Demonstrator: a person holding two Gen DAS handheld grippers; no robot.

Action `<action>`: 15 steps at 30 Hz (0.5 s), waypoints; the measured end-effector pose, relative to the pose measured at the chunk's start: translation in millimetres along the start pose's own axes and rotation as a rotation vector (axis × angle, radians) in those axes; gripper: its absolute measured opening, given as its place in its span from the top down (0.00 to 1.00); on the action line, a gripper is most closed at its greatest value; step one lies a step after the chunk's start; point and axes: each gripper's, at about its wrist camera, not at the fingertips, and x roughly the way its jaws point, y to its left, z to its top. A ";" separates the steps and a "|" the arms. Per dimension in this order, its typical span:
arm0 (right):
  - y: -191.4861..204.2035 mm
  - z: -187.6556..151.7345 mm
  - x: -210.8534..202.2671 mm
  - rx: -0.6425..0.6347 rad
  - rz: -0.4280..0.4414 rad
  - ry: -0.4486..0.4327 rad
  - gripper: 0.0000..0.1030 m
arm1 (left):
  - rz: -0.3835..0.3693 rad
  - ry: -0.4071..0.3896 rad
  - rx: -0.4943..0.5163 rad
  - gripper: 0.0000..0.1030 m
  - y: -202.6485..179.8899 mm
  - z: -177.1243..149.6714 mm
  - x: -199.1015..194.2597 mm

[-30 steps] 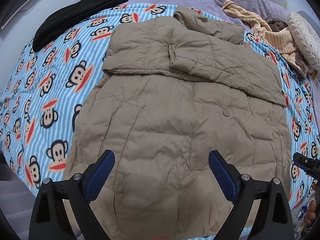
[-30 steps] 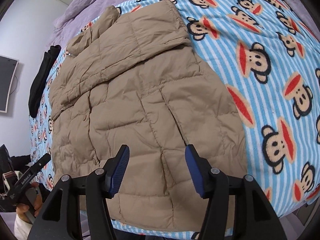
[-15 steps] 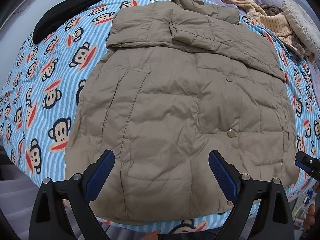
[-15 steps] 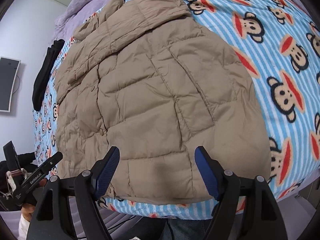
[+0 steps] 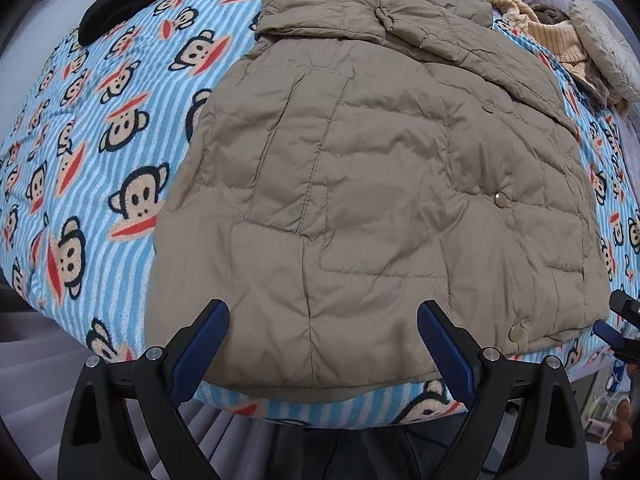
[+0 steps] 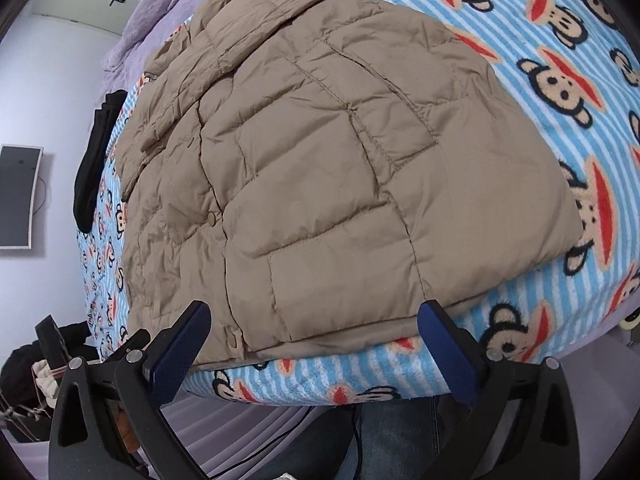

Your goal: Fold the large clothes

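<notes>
1. The left gripper (image 5: pixel 323 346) is spread wide and holds nothing, hovering just above the near hem.
2. The right gripper (image 6: pixel 314 344) is likewise spread wide and empty, at the same hem.
3. The tan puffer jacket (image 5: pixel 376 184) lies flat on the monkey-print blanket (image 5: pixel 120 128), long axis near to far, collar far, sleeves folded across.

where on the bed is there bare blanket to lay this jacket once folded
Widest bare monkey blanket lies right of the tan jacket. A narrower strip runs between jacket and black garment. The far corner is crowded with a striped sweater and cushion.
</notes>
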 end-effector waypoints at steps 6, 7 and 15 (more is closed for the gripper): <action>-33.9 -8.0 -2.3 0.155 0.065 0.002 0.00 | -0.206 0.012 -0.139 0.07 43.6 -17.7 0.3; -40.7 -9.8 -3.3 0.186 0.081 -0.003 0.00 | -0.236 0.018 -0.162 0.07 51.4 -20.5 0.9; -86.3 -19.7 -10.1 0.355 0.162 -0.037 0.00 | -0.400 0.088 -0.219 0.07 80.1 -42.7 6.8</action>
